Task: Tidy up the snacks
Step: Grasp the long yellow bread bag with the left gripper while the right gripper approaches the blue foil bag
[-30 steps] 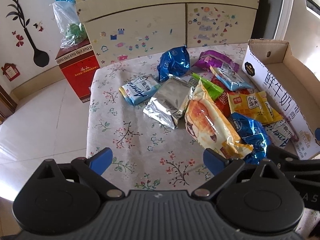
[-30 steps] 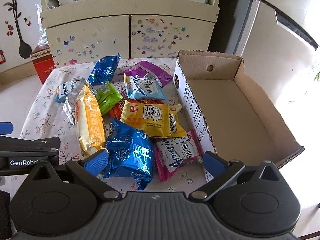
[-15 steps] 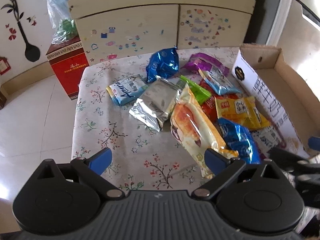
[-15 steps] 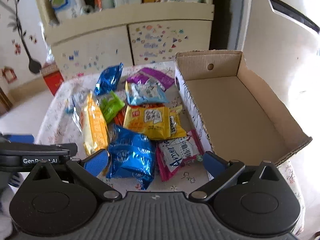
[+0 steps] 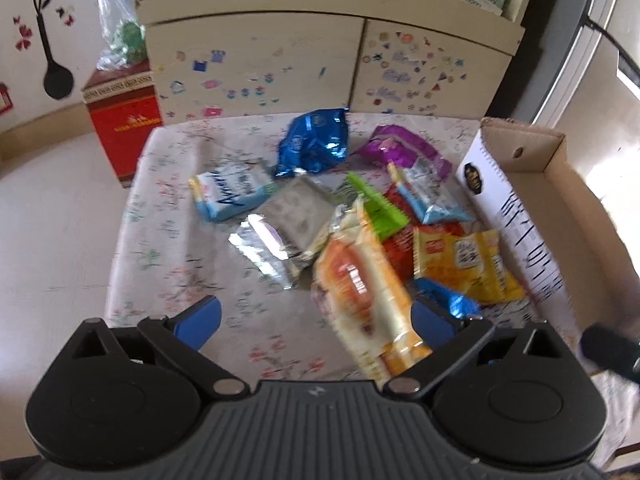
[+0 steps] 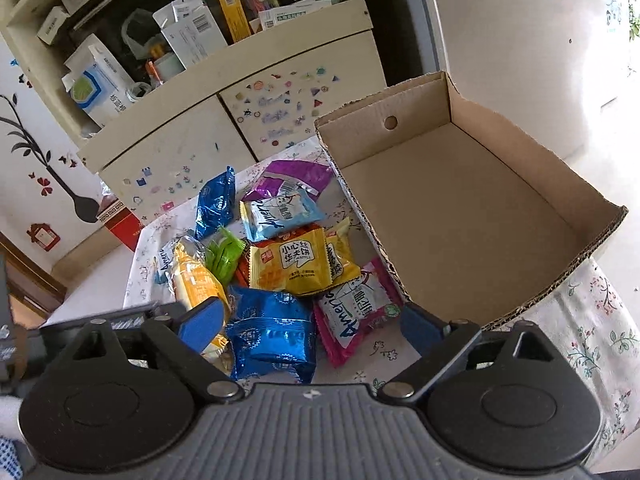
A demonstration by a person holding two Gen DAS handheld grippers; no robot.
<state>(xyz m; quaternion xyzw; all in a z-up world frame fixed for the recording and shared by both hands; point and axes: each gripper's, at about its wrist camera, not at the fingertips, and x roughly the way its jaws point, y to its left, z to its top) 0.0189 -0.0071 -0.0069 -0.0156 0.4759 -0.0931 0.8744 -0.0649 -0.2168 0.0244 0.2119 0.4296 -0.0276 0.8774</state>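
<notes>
Several snack packets lie in a pile on the floral tablecloth (image 5: 168,264). A long orange bread packet (image 5: 360,284) is nearest my left gripper (image 5: 316,320), which is open and empty above the table's near edge. A silver packet (image 5: 280,228) and a light blue packet (image 5: 230,194) lie to its left. My right gripper (image 6: 308,326) is open and empty over a shiny blue packet (image 6: 272,328) and a pink packet (image 6: 356,312). A yellow waffle packet (image 6: 296,264) lies behind them. An empty cardboard box (image 6: 460,216) stands to the right of the pile.
A cream cabinet (image 5: 260,68) with stickers stands behind the table, its upper shelves (image 6: 168,40) full of boxes. A red box (image 5: 124,120) with a plastic bag on top stands on the floor at the left. The box also shows in the left wrist view (image 5: 520,216).
Both grippers have pulled back and risen, the right one tilting so more of the shelves and box show. The snacks have not moved. Both grippers stay open.
</notes>
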